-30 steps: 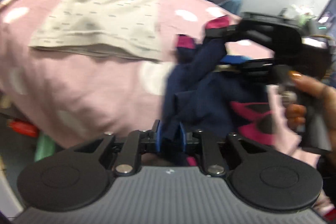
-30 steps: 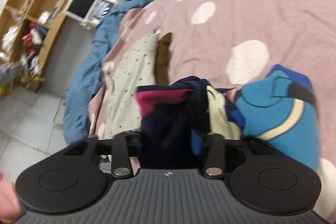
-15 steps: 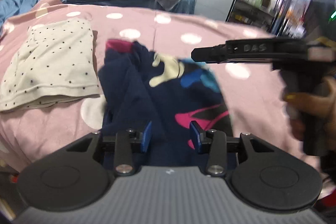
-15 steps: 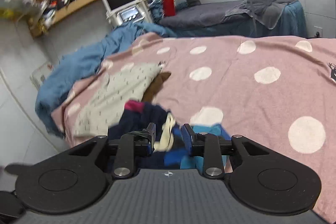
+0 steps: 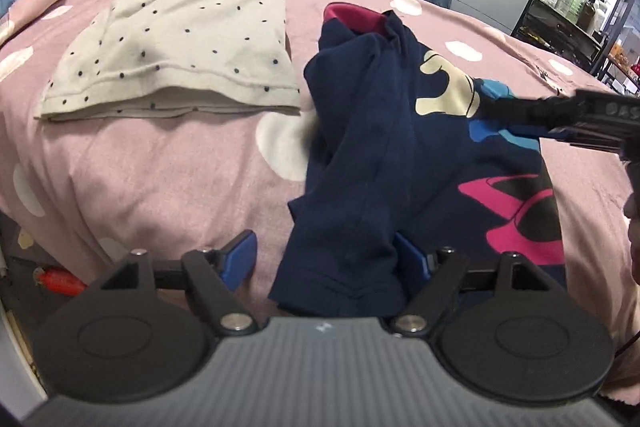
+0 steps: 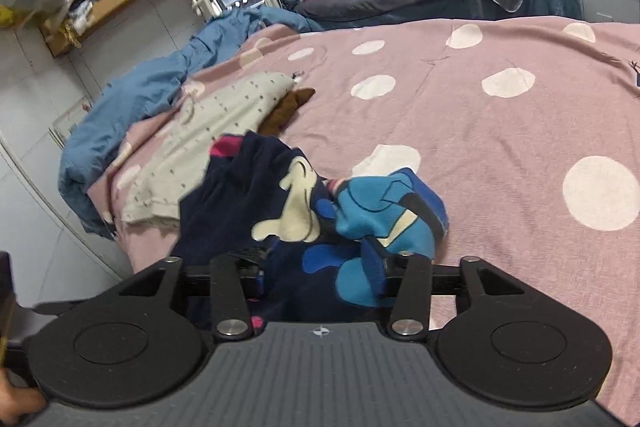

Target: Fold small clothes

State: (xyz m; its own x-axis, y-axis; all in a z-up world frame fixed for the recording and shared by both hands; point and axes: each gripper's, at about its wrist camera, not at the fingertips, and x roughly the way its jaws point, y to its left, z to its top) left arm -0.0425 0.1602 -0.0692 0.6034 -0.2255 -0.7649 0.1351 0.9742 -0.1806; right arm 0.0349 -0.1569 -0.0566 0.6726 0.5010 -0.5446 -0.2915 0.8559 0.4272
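The navy cartoon-print garment [image 5: 372, 163] is seen lying crumpled on a pink, white-spotted bedspread [image 5: 160, 179], just beside a folded cream dotted garment [image 5: 176, 43] that lies to its left in the left wrist view. Its long axis is judged to run from the magenta collar at the far end towards the hem at the near edge of the bed, roughly along the line in which the left gripper [image 5: 326, 259] points. That gripper is shown with its jaws spread, having just been opening; the hem lies loose between the blue pads, gripped by neither. The right gripper [image 6: 320, 267] is likewise spread, just reopened, over the blue printed part, with cloth between the pads but not pinched. The hem is judged nearer the left gripper, the printed side nearer the right.
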